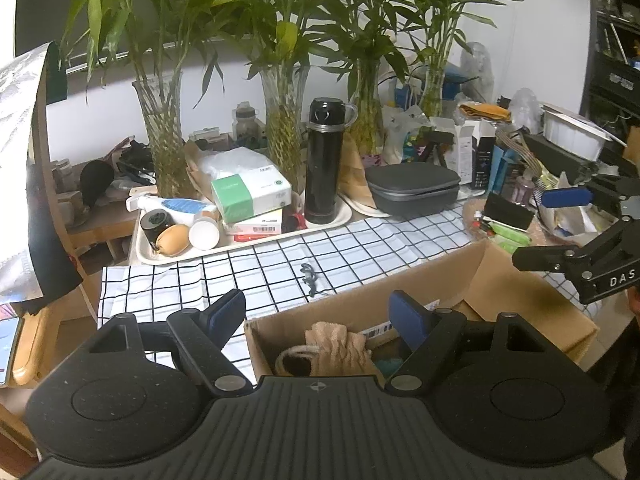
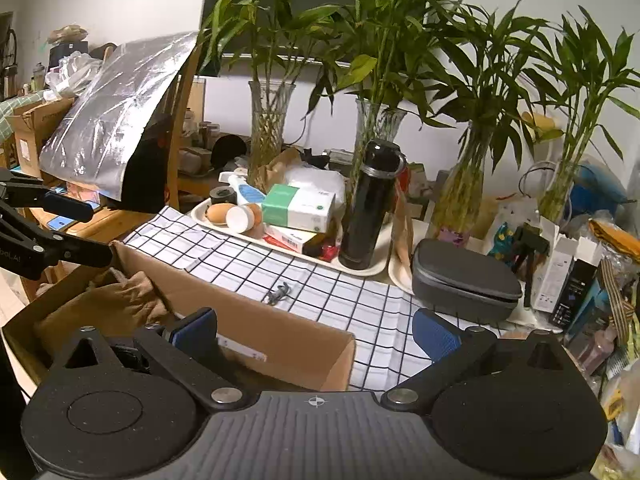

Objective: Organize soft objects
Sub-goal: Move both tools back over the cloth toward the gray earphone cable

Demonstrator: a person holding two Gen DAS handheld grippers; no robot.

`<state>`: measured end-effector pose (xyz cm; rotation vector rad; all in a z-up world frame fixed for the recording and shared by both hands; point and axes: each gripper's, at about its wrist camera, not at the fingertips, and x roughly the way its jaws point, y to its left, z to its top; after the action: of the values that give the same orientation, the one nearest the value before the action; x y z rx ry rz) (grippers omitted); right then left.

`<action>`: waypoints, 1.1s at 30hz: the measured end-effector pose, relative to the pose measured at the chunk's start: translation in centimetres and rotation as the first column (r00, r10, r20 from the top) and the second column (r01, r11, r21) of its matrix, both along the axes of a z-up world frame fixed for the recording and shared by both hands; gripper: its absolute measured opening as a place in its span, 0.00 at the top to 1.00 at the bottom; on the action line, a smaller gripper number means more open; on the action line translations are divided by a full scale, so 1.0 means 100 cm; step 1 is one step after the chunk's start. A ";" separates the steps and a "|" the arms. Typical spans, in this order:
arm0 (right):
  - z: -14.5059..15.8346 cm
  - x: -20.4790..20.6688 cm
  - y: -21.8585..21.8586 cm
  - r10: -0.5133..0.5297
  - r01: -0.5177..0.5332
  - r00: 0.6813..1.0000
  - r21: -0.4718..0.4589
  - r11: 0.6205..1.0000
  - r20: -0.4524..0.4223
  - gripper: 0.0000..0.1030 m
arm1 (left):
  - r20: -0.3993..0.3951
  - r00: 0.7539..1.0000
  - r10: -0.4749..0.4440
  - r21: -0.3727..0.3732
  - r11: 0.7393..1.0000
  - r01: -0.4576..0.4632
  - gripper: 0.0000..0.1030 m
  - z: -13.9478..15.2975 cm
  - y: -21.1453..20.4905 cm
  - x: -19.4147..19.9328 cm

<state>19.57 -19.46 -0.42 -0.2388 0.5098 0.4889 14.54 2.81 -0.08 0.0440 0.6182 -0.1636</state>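
An open cardboard box (image 1: 432, 280) stands at the near edge of the checked tablecloth (image 1: 280, 264). A beige knitted soft item (image 1: 336, 346) with a rope loop lies inside it. My left gripper (image 1: 320, 312) is open and empty above the box's left end. In the right wrist view the same box (image 2: 256, 320) holds tan soft cloth (image 2: 112, 304). My right gripper (image 2: 316, 332) is open and empty over the box's right corner. The other gripper shows at each view's edge (image 1: 592, 256) (image 2: 44, 240).
A small grey clip (image 1: 310, 276) lies on the cloth beyond the box. A tray (image 1: 256, 240) holds a black flask (image 1: 324, 160), boxes and small items. A grey case (image 1: 412, 188), glass vases with bamboo (image 1: 164, 136) and clutter stand behind.
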 end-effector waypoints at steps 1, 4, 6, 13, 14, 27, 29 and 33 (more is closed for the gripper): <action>0.000 0.002 -0.001 -0.004 0.004 1.000 -0.002 1.000 -0.002 0.00 | -0.001 1.000 -0.001 -0.001 1.000 0.001 0.24 0.000 0.000 0.002; -0.001 0.009 -0.002 -0.007 0.007 1.000 -0.002 1.000 -0.003 0.00 | -0.002 1.000 -0.004 -0.002 1.000 0.004 0.24 -0.002 0.002 0.007; -0.001 0.013 -0.002 -0.006 0.006 1.000 0.000 1.000 -0.005 0.00 | -0.004 1.000 -0.003 -0.001 1.000 0.003 0.24 -0.004 0.003 0.012; -0.006 0.035 -0.001 -0.009 0.009 1.000 -0.001 1.000 -0.027 0.00 | -0.004 1.000 -0.002 -0.014 1.000 0.002 0.24 -0.009 0.012 0.026; -0.006 0.038 -0.001 -0.008 0.009 1.000 0.002 1.000 -0.028 0.00 | -0.004 1.000 -0.003 -0.017 1.000 0.003 0.24 -0.010 0.013 0.028; -0.011 0.072 -0.001 -0.024 0.024 0.999 0.008 1.000 -0.045 0.00 | -0.002 1.000 -0.028 -0.053 0.998 0.027 0.24 -0.022 0.029 0.057; -0.012 0.075 -0.001 -0.026 0.027 0.998 0.012 1.000 -0.049 0.00 | -0.008 1.000 -0.023 -0.068 0.997 0.023 0.24 -0.024 0.033 0.062; -0.015 0.083 -0.002 -0.030 0.031 0.998 0.014 0.999 -0.060 0.00 | -0.019 1.000 -0.014 -0.100 0.995 0.012 0.24 -0.029 0.041 0.072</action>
<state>27.89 -19.64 -1.93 -0.2024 0.5672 0.4707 21.75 6.91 -2.95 -0.0503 0.6285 -0.2075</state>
